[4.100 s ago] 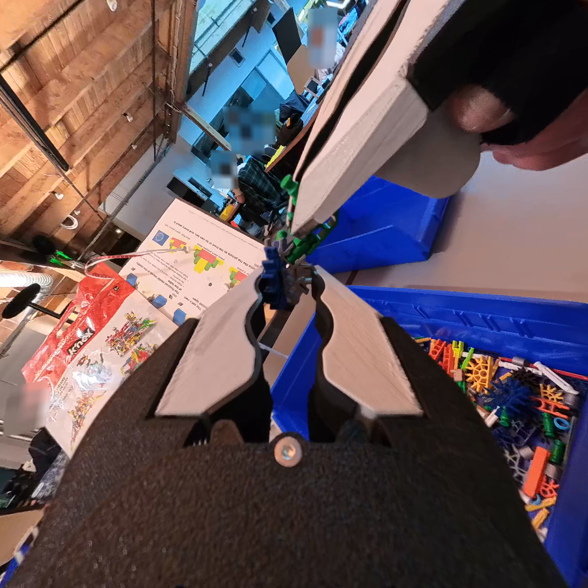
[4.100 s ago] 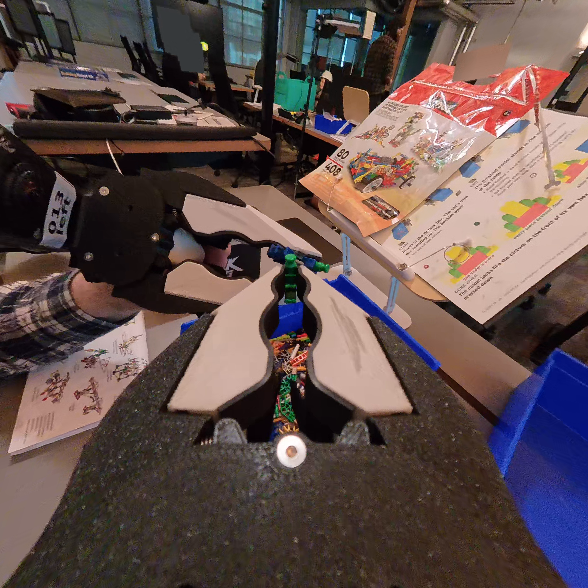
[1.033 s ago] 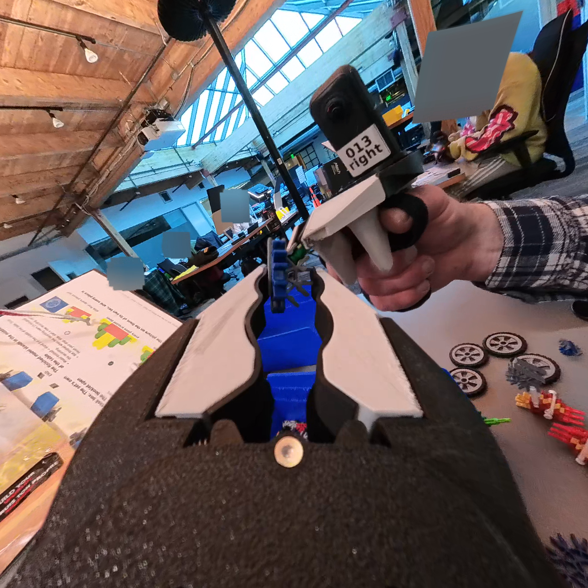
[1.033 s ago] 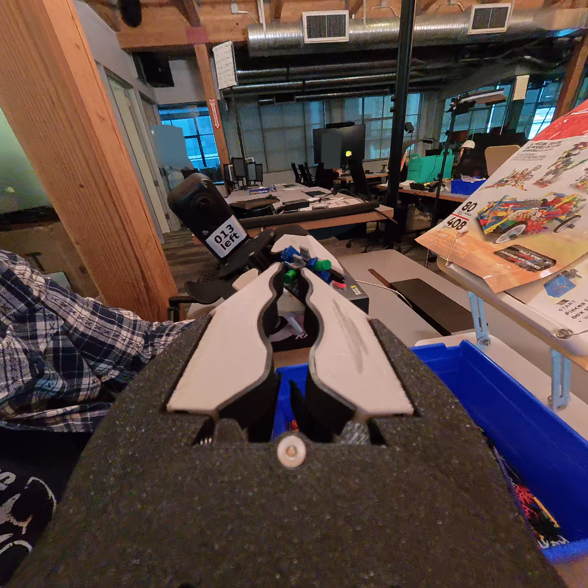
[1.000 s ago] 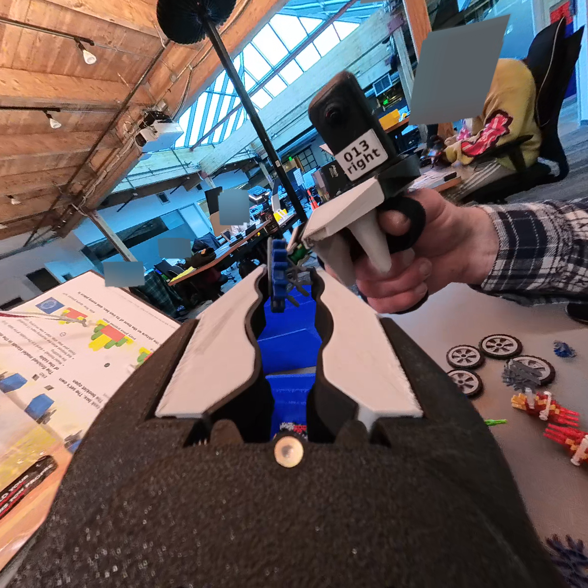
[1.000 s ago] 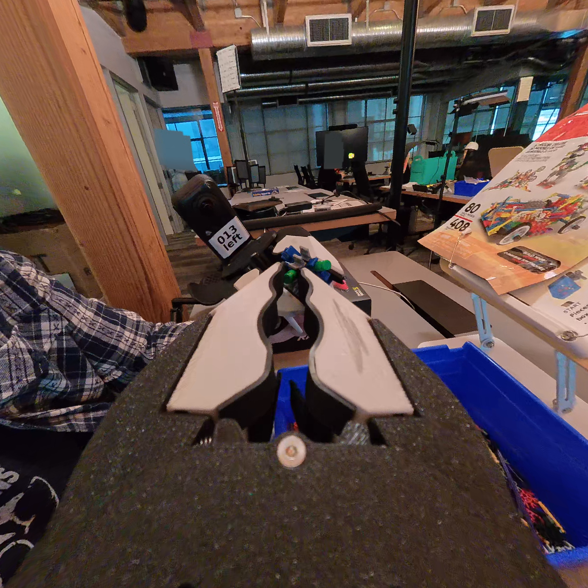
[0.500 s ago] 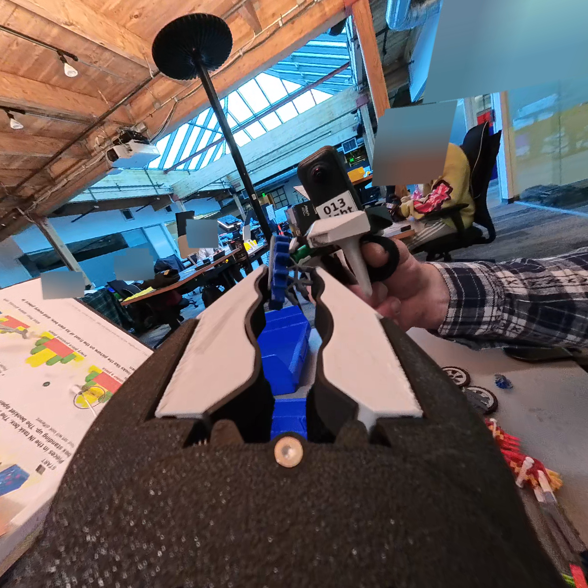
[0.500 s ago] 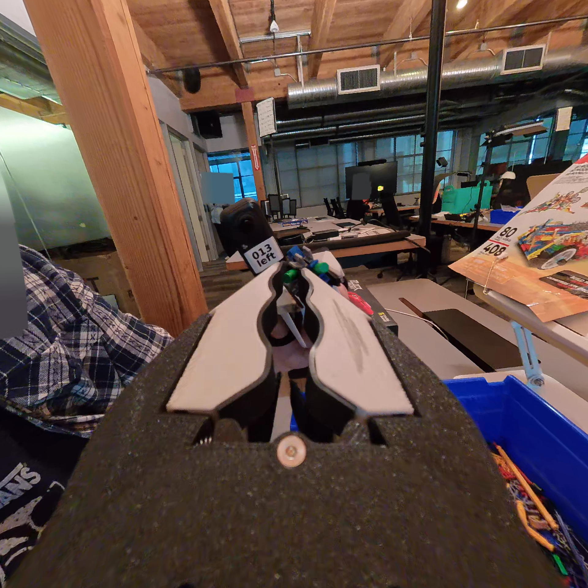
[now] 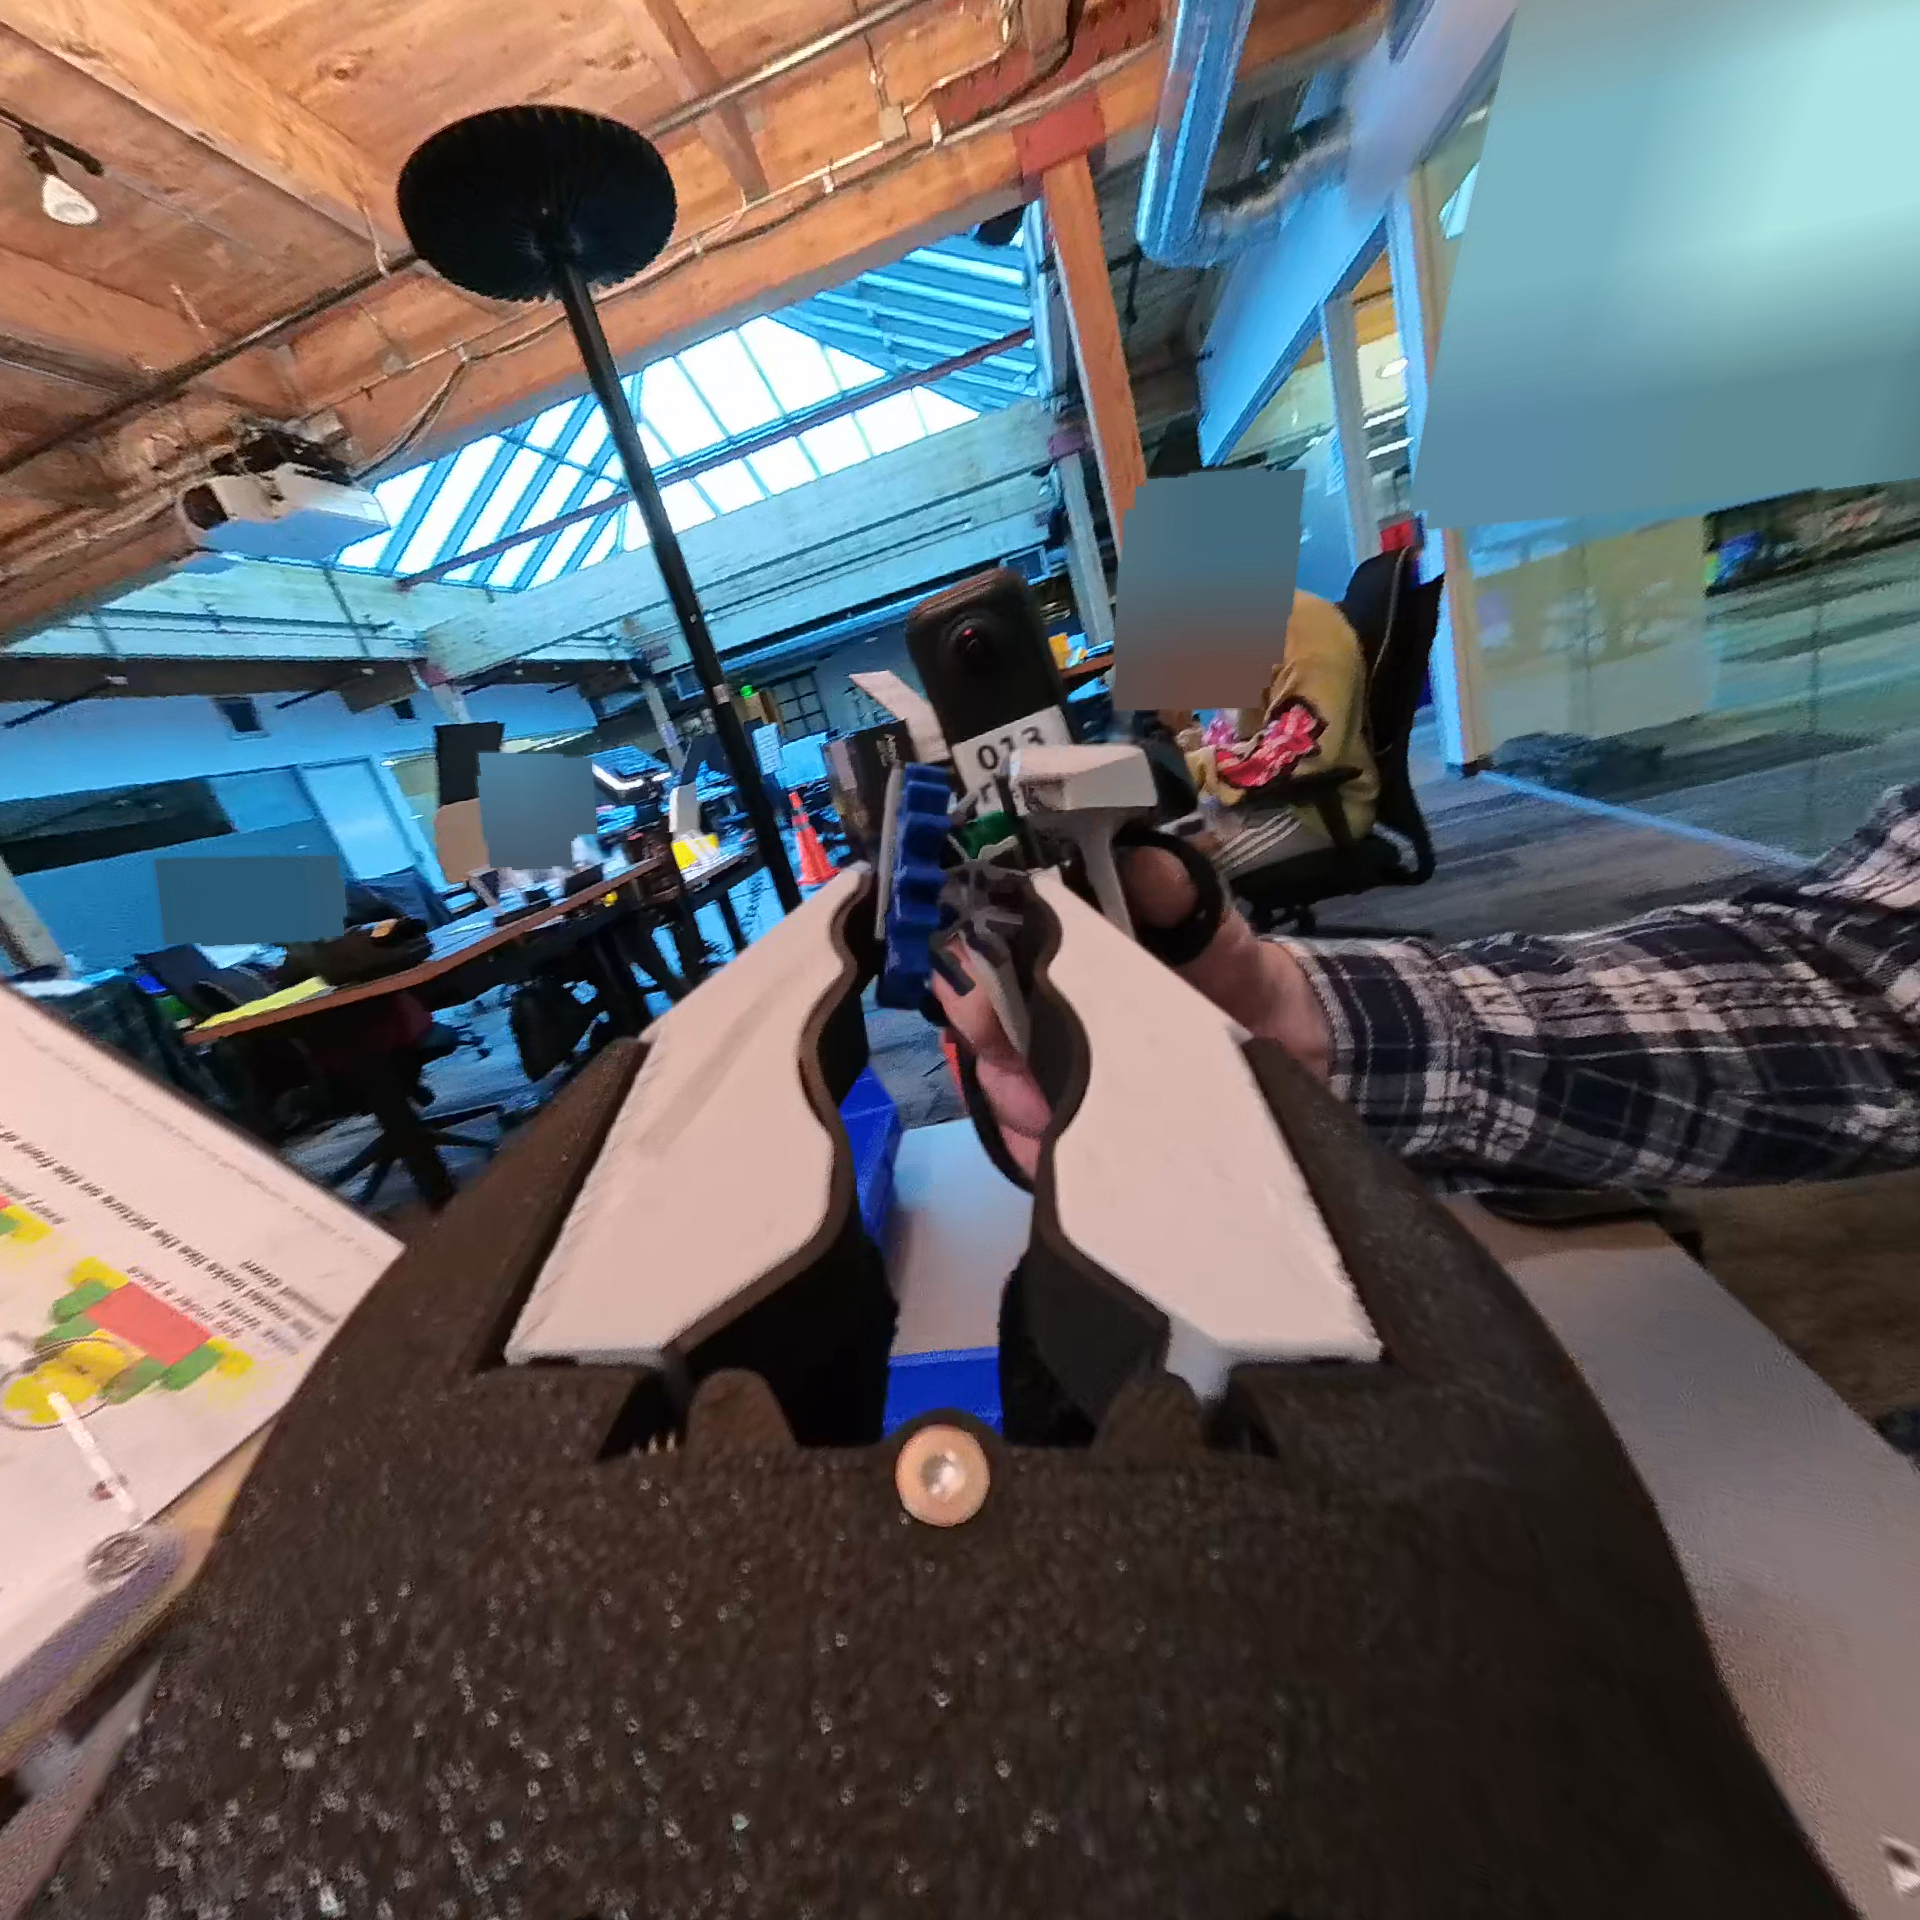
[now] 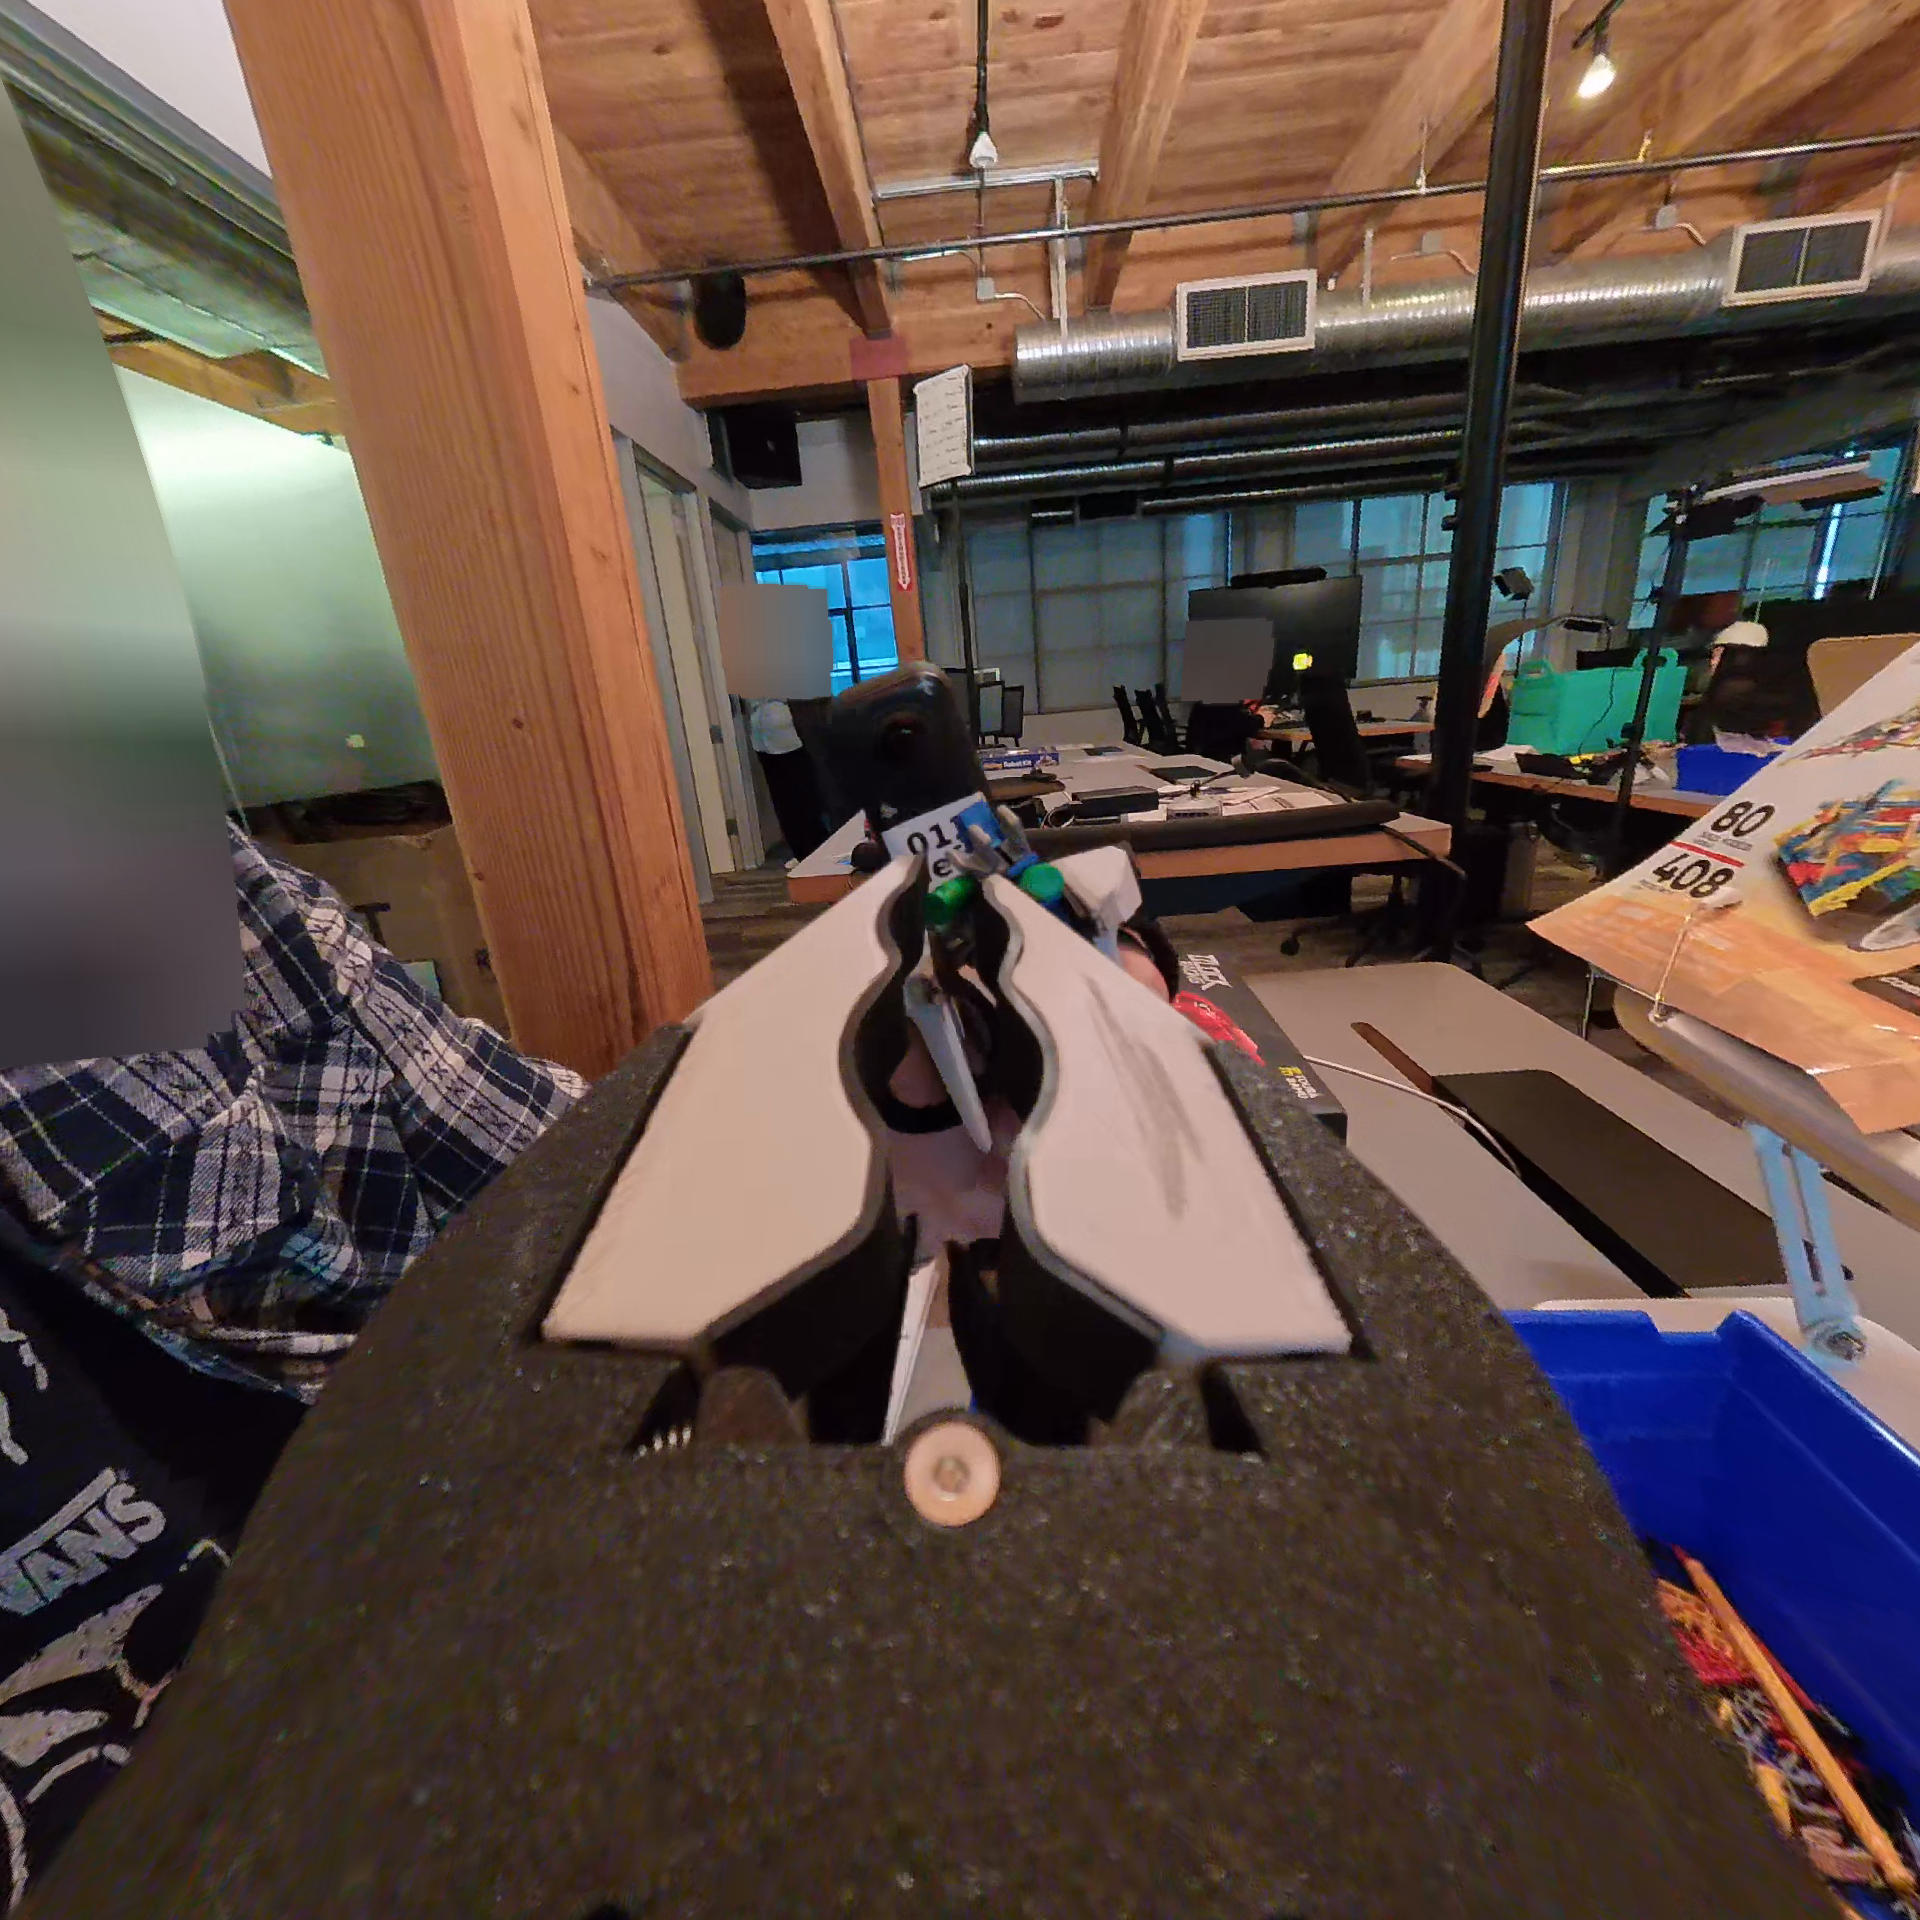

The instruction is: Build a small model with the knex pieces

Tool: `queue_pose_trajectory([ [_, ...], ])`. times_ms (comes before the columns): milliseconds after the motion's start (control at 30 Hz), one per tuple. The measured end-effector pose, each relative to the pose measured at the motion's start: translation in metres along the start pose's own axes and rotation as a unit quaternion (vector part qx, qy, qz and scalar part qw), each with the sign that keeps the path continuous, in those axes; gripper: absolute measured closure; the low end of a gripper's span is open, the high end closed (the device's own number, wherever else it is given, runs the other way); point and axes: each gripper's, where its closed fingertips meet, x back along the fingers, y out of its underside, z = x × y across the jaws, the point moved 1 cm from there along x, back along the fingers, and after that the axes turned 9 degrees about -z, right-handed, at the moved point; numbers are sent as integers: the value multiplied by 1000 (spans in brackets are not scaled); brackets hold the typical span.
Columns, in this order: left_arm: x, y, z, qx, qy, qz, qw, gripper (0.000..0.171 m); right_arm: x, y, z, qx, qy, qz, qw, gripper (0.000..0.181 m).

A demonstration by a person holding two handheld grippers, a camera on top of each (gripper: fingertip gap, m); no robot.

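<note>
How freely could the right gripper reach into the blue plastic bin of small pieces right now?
Probably not freely. The right gripper is shut on a green plastic rod, joined to the blue toothed connector held by the left gripper. The blue plastic bin lies low, off to its side.

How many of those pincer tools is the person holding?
2: the left gripper pinching a blue toy gear, and the right gripper pinching a green rod.

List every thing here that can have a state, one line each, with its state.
Left gripper: jaws shut on the blue toothed plastic gear, held in the air.
Right gripper: jaws shut on the green plastic rod.
Blue plastic bin: open, loose coloured building pieces inside.
Printed instruction sheet: lying face up, tilted.
</note>
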Motion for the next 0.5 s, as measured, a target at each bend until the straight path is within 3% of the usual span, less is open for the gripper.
queue_pose_trajectory([
  [500, 0, 8, -7, 128, 68, 68, 987, 149, -1, 7, 13, -33, -15, 28, 999, 177],
])
